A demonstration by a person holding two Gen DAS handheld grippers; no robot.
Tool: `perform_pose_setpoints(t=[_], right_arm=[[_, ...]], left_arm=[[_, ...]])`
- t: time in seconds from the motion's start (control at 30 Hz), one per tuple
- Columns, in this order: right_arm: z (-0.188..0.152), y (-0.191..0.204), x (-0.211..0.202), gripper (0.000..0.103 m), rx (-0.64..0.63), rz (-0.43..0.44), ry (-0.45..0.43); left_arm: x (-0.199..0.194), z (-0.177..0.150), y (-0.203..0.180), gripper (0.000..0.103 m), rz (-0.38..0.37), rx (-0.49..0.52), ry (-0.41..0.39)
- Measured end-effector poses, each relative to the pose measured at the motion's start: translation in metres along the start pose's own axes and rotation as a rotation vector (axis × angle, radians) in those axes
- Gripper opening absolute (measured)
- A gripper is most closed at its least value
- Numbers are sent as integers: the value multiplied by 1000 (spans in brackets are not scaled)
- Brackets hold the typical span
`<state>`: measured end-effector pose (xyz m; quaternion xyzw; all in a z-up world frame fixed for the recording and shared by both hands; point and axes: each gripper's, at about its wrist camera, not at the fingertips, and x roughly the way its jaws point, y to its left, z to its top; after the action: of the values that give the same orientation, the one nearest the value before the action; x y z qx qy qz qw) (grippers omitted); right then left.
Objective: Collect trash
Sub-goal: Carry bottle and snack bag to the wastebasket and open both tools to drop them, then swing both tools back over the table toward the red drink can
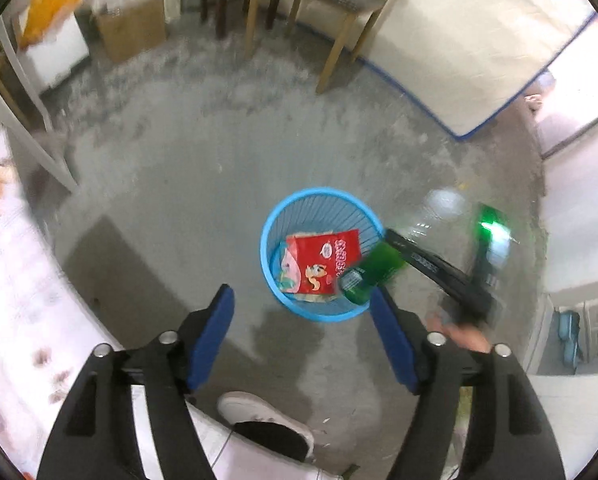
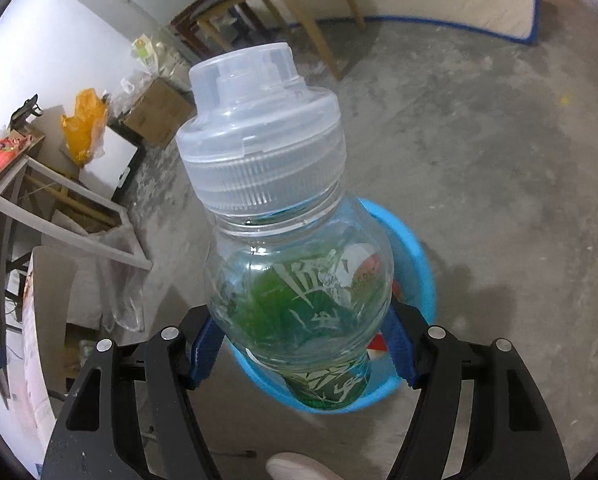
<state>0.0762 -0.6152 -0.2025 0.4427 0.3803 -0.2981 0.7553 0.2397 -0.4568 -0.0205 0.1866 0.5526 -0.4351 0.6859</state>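
Observation:
A blue mesh waste basket (image 1: 319,208) stands on the concrete floor and holds a red snack wrapper (image 1: 327,264). My left gripper (image 1: 301,322) is open and empty above the floor, just short of the basket. My right gripper (image 2: 299,340) is shut on a clear plastic bottle with a green label (image 2: 295,272) and a translucent white cap, held above the basket (image 2: 419,264). In the left wrist view the bottle (image 1: 373,274) shows blurred over the basket's right rim, with the right gripper (image 1: 439,268) behind it.
A wooden chair (image 1: 319,4) and a white mattress with blue edging (image 1: 479,40) stand at the back. A cardboard box (image 1: 131,28), an orange bag (image 1: 55,0) and a white-framed table (image 2: 59,192) are on the left. My shoe (image 1: 259,412) is below.

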Motion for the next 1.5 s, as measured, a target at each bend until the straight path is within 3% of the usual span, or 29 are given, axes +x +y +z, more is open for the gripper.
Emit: perform_pose_setpoints(t=[0.17, 0.27, 0.33, 0.43, 0.6, 0.73, 0.9, 0.97, 1.13, 1.3, 1.43, 1.5], right_arm=[[11, -5, 63, 76, 112, 7, 115], [8, -6, 77, 76, 126, -25, 148], [6, -8, 73, 76, 130, -25, 138], [1, -10, 54, 76, 120, -8, 109], [-9, -12, -13, 76, 62, 15, 14], [-36, 0, -75, 79, -52, -10, -57], [-95, 56, -145, 90, -320, -136, -151], [-122, 88, -164, 95, -432, -117, -169], [-175, 161, -194, 95, -610, -7, -203], [-210, 218, -196, 95, -695, 176, -74], [-229, 242, -183, 95, -638, 358, 183], [-238, 250, -170, 95, -561, 402, 323]], left_arm=[[-97, -47, 19, 82, 16, 0, -142], [-137, -86, 39, 87, 13, -45, -201], [-151, -110, 54, 88, 1, -102, -200], [-165, -147, 79, 90, -22, -200, -229], [-191, -200, 108, 94, -41, -323, -310], [-217, -240, 121, 97, 14, -384, -405], [-239, -289, 138, 97, 200, -436, -476], [-245, -310, 148, 97, 214, -478, -500], [-247, -352, 170, 97, 193, -600, -573], [-243, -396, 190, 97, 144, -708, -629], [-236, -428, 197, 97, 128, -737, -675], [-228, -440, 198, 97, 161, -716, -682]])
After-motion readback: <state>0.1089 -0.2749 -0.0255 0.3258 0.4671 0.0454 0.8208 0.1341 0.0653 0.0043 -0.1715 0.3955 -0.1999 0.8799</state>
